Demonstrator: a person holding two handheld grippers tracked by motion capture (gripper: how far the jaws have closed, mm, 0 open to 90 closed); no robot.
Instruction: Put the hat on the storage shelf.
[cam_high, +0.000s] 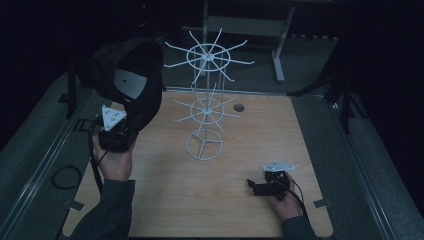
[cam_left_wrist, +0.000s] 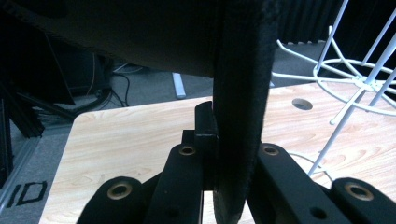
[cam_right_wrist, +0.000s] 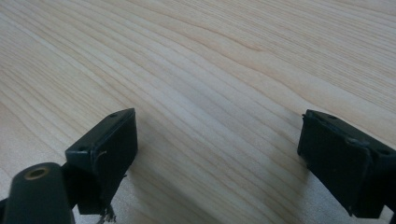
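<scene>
Above the table's left edge, a black cap (cam_high: 131, 80) is held up by the left gripper (cam_high: 116, 131), whose jaws are pinched on the cap's brim (cam_left_wrist: 240, 116); in the left gripper view that stiff dark edge is seen standing upright between them, with the cap's crown hanging overhead. The cap is carried clear of the wooden table (cam_high: 250, 150), just to the left of the white wire rack (cam_high: 206, 100), and at about the height of the rack's upper ring of prongs. The relation that matters is this sideways gap: the nearest upper prongs are pointed toward the cap, so a move to the right would probably be needed to hang it, with the crown's opening brought over a prong tip. The right gripper (cam_high: 260, 187) is rested low near the table's front right, its jaws spread wide over bare wood and nothing between them. It lies well apart from both cap and rack, so the left hand is judged the nearer one.
</scene>
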